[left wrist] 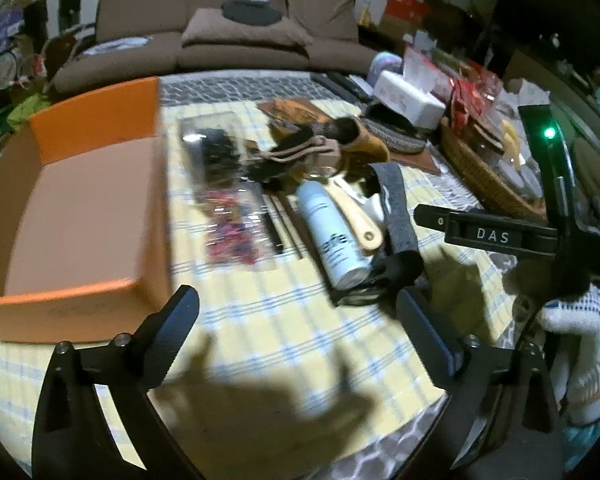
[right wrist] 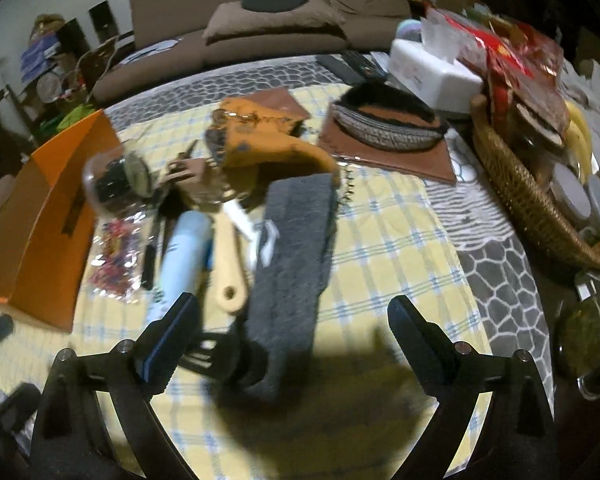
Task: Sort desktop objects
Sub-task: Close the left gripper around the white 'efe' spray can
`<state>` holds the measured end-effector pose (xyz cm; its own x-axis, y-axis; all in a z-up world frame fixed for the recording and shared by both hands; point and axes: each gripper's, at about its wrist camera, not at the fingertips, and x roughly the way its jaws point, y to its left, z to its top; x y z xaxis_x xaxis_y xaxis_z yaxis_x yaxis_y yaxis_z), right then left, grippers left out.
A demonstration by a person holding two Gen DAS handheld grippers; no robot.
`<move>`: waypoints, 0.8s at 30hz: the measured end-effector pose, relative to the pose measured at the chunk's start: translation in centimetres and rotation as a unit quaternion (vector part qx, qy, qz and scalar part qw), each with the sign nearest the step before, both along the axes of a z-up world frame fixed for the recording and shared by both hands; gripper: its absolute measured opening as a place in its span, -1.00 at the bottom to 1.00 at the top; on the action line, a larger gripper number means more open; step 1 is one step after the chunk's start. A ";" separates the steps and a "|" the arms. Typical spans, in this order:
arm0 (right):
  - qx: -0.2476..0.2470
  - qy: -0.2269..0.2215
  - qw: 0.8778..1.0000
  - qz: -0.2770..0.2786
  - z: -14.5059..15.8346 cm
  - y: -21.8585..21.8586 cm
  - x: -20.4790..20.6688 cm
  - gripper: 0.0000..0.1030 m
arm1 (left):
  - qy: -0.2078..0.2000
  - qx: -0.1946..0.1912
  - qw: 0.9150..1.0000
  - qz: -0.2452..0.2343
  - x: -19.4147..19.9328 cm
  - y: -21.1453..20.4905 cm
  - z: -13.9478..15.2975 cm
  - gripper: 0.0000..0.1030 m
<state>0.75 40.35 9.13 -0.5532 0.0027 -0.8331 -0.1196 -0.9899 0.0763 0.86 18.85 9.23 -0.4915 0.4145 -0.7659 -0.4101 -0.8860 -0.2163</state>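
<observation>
A pile of small objects lies on the yellow checked tablecloth (left wrist: 284, 320): a white spray can (left wrist: 332, 232), a cream brush handle (left wrist: 354, 210), a grey felt strap (left wrist: 398, 208), a mustard pouch (left wrist: 360, 140) and a clear bag of coloured bits (left wrist: 232, 232). An empty orange box (left wrist: 80, 208) stands to their left. My left gripper (left wrist: 296, 308) hangs open above bare cloth just short of the can. In the right wrist view my right gripper (right wrist: 292, 316) is open over the near end of the grey strap (right wrist: 292, 256), beside the can (right wrist: 184, 252) and the handle (right wrist: 230, 276); the orange box (right wrist: 48, 216) is at the left.
A wicker basket (right wrist: 524, 204) full of packets stands at the right, with a white tissue box (right wrist: 432, 72) and a fur-trimmed pouch on a brown notebook (right wrist: 388, 124) behind the pile. A jar (right wrist: 584, 340) sits at the near right. A brown sofa (left wrist: 228, 28) lies beyond the table. A gloved hand (left wrist: 580, 344) holds the right gripper.
</observation>
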 end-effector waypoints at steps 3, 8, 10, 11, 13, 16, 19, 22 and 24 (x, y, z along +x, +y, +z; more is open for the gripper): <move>-0.023 -0.011 1.000 -0.018 -0.6 1.4 -0.2 0.80 | -0.006 -0.012 1.000 -0.006 -1.5 2.3 -0.8 0.84; -0.056 -0.027 0.997 -0.037 -1.7 2.7 -0.5 0.72 | -0.025 -0.022 0.999 -0.013 -4.0 5.1 -2.3 0.81; -0.055 -0.027 0.997 -0.036 -1.8 2.8 -0.6 0.72 | -0.038 -0.037 0.998 -0.015 -5.0 6.1 -3.4 0.66; -0.053 -0.029 0.997 -0.037 -1.9 2.8 -0.7 0.71 | -0.042 -0.044 0.998 -0.017 -5.3 6.4 -3.9 0.55; -0.053 -0.033 0.997 -0.038 -2.1 2.9 -0.8 0.68 | -0.051 -0.060 0.997 -0.022 -5.9 7.1 -5.1 0.45; -0.055 -0.036 0.997 -0.041 -2.2 2.9 -1.1 0.64 | -0.064 -0.069 0.995 -0.023 -6.2 7.4 -6.2 0.42; -0.054 -0.035 0.997 -0.043 -2.2 2.8 -1.3 0.64 | -0.065 -0.075 0.995 -0.021 -6.4 7.4 -6.8 0.40; -0.063 -0.039 0.996 -0.042 -2.2 2.7 -1.3 0.59 | -0.073 -0.064 0.995 -0.034 -6.3 7.3 -6.7 -0.25; -0.066 -0.033 0.997 -0.034 -1.8 2.2 -1.1 0.56 | -0.079 -0.056 0.995 -0.027 -6.5 6.7 -6.5 -0.31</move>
